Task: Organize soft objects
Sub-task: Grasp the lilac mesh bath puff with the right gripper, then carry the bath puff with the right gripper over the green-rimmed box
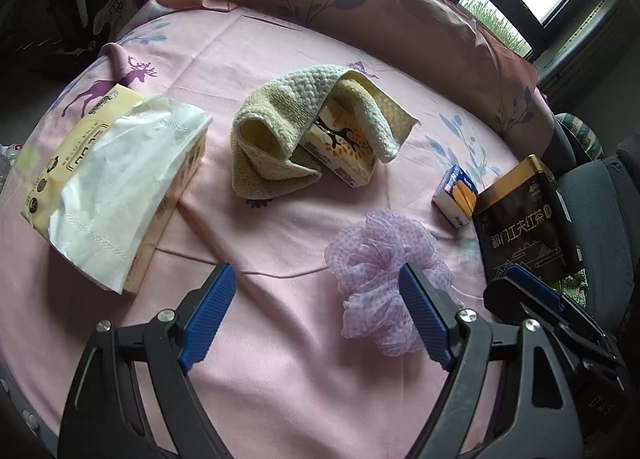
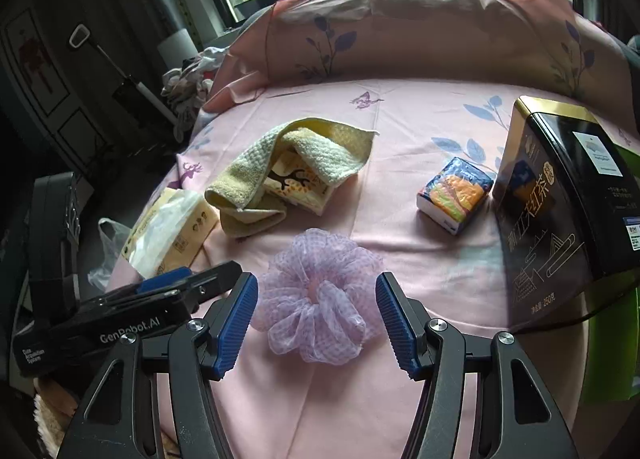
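A lilac mesh bath puff (image 2: 316, 295) lies on the pink bedsheet between the open fingers of my right gripper (image 2: 316, 319), which is empty. The puff also shows in the left wrist view (image 1: 384, 271), just right of my open, empty left gripper (image 1: 316, 315). A yellow towel (image 1: 304, 127) is draped over a small patterned box (image 1: 344, 151) at the middle of the bed; both also show in the right wrist view, towel (image 2: 280, 163) and box (image 2: 300, 183). A soft tissue pack (image 1: 108, 179) with a tissue hanging out lies at the left.
A small blue-and-orange tissue packet (image 2: 454, 195) and a black tea tin (image 2: 560, 199) stand at the right. A pink pillow (image 2: 420, 31) lines the far edge. The bed edge drops off at the left beside a plastic bag (image 2: 106, 255). Clothes (image 2: 188, 87) are piled beyond.
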Tool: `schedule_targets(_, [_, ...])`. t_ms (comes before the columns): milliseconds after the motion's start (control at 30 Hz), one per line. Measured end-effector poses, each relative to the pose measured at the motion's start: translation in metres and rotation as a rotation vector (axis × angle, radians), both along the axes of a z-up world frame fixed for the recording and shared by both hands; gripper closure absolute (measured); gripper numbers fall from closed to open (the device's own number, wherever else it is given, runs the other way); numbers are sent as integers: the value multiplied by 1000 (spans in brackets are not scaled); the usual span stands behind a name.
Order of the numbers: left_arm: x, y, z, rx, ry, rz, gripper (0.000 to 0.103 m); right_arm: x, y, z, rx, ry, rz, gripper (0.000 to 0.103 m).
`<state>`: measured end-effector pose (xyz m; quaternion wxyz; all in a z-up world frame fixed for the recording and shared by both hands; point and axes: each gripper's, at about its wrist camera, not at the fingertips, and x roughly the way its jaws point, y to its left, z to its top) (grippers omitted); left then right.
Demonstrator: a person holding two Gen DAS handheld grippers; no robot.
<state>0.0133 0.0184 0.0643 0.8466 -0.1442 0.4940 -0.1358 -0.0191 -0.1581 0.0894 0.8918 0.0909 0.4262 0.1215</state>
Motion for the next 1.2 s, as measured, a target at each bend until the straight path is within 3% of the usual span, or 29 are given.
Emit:
schedule_targets(133, [2, -13, -12, -58, 64, -76, 28, 9, -6, -14, 71, 53, 12, 41])
schedule_targets(233, [4, -19, -24, -72, 136, -91, 38, 17, -18, -27, 152, 122, -39, 41])
schedule_targets(433, [4, -24, -31, -110, 163, -115, 52, 28, -21, -47, 218, 190, -35, 43])
schedule_targets(567, [4, -33, -41, -115, 205, -145, 67, 36, -19, -65, 202, 256, -63, 61])
schedule_targets(667, [1, -42, -38, -74, 170, -163, 79, 41, -19, -78, 261, 298, -43, 74])
schedule_targets(833, [-3, -51, -35, -62, 142, -183, 81, 37, -17, -78, 305, 293, -25, 76])
schedule_targets(1000, [-12, -53, -15, -97, 46, -195, 82, 26, -22, -55, 314, 210, -25, 76])
schedule_targets(1200, [-35, -67, 27, -128, -149, -229, 83, 1, -36, -10, 294, 59, -32, 76])
